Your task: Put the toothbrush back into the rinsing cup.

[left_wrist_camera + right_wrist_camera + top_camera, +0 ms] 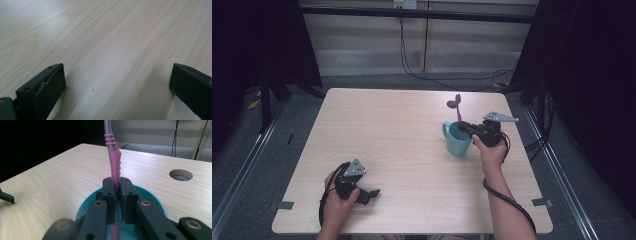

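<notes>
A teal mug [457, 141] stands on the right half of the wooden table [387, 130]. A pink and grey toothbrush [458, 116] rises upright out of it. My right gripper [463, 128] reaches over the mug's rim and is shut on the toothbrush handle. In the right gripper view the jaws [117, 191] pinch the pink handle [113, 165] above the mug's inside [152, 195]. My left gripper [371, 193] rests low near the table's front left, open, with bare wood between its fingers [50, 85].
A round cable hole [181, 174] sits in the table behind the mug. Black cables [412, 65] run over the floor beyond the far edge. Dark frame posts [267, 85] stand to the left and right of the table.
</notes>
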